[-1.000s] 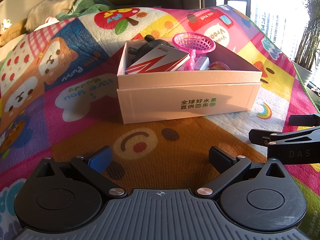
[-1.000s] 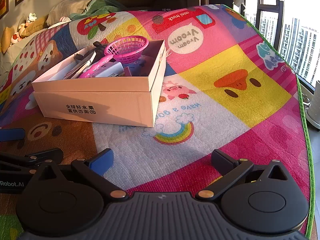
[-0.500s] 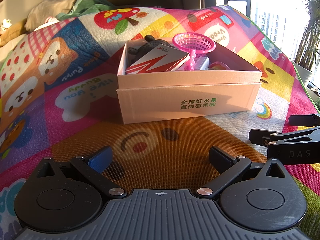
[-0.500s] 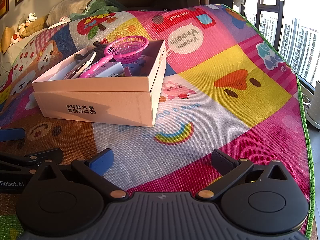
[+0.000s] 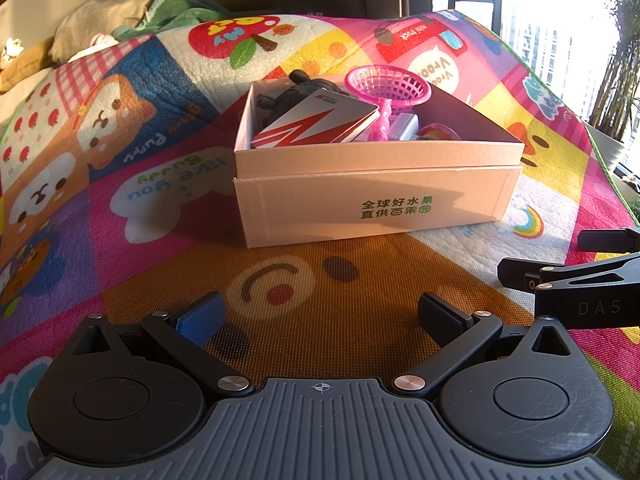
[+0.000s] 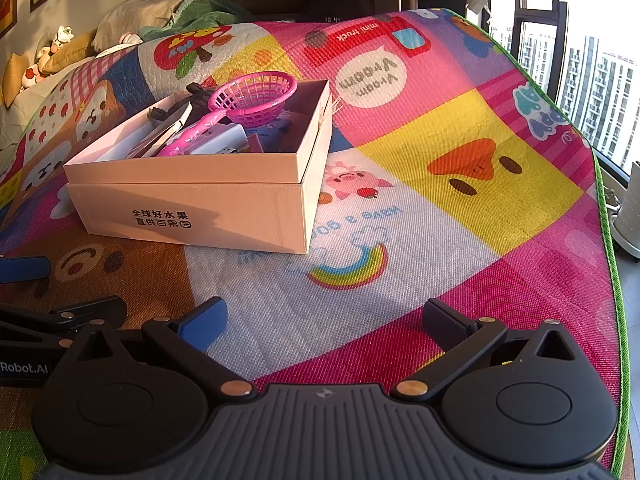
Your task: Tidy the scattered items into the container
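Note:
A cardboard box point(image 5: 376, 204) point(image 6: 192, 212) stands on the colourful play mat. Inside lie a pink toy net point(image 5: 388, 88) point(image 6: 252, 98), a silver card with a red zigzag point(image 5: 316, 128), a dark plush toy point(image 5: 296, 90) and a white block point(image 6: 218, 142). My left gripper point(image 5: 320, 316) rests low on the mat in front of the box, open, nothing between its fingers. My right gripper point(image 6: 324, 318) sits to the right of it, also open and empty. Each gripper shows at the edge of the other's view.
The play mat point(image 6: 460, 184) ends at a green border point(image 6: 608, 240) on the right, near a window. Pillows and a green cloth point(image 5: 176, 12) lie beyond the far edge of the mat. A potted plant point(image 5: 616, 80) stands at the right.

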